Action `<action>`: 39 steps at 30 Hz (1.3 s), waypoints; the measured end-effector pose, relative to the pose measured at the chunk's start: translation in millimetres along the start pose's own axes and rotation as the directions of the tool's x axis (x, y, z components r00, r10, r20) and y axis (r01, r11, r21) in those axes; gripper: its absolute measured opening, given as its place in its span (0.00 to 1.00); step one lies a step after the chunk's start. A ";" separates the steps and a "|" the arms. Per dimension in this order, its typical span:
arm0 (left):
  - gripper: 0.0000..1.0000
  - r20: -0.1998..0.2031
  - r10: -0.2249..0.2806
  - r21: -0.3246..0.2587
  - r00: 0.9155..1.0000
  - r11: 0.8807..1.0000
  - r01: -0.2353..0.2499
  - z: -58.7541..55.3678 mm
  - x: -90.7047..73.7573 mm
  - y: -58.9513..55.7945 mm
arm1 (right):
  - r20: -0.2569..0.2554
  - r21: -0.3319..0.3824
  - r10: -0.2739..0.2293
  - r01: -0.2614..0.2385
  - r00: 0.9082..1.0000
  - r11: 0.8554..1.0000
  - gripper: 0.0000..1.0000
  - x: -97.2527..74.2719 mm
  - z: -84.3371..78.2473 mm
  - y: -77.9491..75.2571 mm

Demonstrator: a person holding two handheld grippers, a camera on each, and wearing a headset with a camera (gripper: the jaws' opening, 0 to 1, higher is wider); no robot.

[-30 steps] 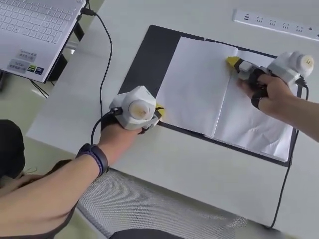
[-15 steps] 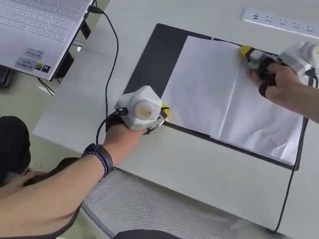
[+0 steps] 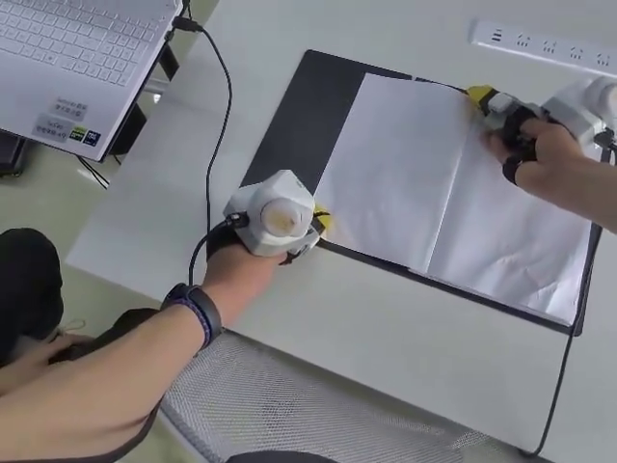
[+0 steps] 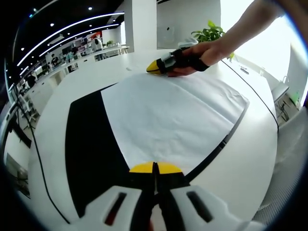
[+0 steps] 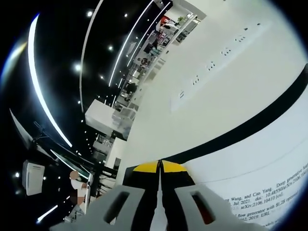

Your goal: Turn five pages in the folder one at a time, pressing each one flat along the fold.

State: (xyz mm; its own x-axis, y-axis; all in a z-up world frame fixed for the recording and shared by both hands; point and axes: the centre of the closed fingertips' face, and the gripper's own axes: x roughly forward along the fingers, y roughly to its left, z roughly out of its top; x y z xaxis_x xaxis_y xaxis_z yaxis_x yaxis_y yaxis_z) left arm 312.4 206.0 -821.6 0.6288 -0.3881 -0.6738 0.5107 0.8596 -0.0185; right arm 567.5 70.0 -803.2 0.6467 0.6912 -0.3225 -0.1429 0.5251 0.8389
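Observation:
The black folder (image 3: pixel 299 111) lies open on the white table, with white pages (image 3: pixel 405 174) spread across it. My left gripper (image 3: pixel 319 222) rests at the near edge of the left page, jaws shut with nothing between them. Its yellow tips (image 4: pixel 155 167) touch the page edge (image 4: pixel 168 115) next to the black cover (image 4: pixel 86 144). My right gripper (image 3: pixel 479 95) sits at the far end of the fold (image 3: pixel 445 183), also shut. In its own view the right gripper (image 5: pixel 160 167) points down at a printed page (image 5: pixel 269 178), just inside the folder's black border (image 5: pixel 250 127).
A laptop (image 3: pixel 77 58) stands at the far left with a black cable (image 3: pixel 214 125) running past the folder. A white power strip (image 3: pixel 540 43) lies beyond the folder. A mesh chair (image 3: pixel 318 405) is at the near table edge.
My right gripper has slid along the fold to the folder's far edge. The left gripper has stayed at the near page edge. The head camera has shifted a little.

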 end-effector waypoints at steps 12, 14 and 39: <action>0.00 0.002 -0.001 -0.024 1.000 1.000 0.001 1.7 -2.2 -1.6 | -0.043 -0.031 0.056 -0.057 0.998 0.998 0.00 -14.4 -18.8 6.8; 0.00 0.001 0.000 -0.014 1.000 1.000 0.000 1.8 -1.9 -1.8 | -0.067 -0.057 0.069 -0.073 0.995 0.996 0.00 -18.1 -25.5 9.3; 0.00 -0.007 0.000 -0.004 1.000 1.000 0.000 2.1 -2.7 -2.5 | -0.173 -0.117 0.158 -0.180 0.972 0.977 0.00 -63.5 -83.5 21.4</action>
State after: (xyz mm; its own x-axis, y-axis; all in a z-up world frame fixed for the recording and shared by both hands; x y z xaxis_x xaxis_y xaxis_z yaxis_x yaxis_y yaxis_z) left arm 310.6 204.2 -818.3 0.6246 -0.3863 -0.6787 0.5084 0.8608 -0.0221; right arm 460.8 78.8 -801.4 0.4765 0.8408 -0.2568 -0.3433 0.4469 0.8261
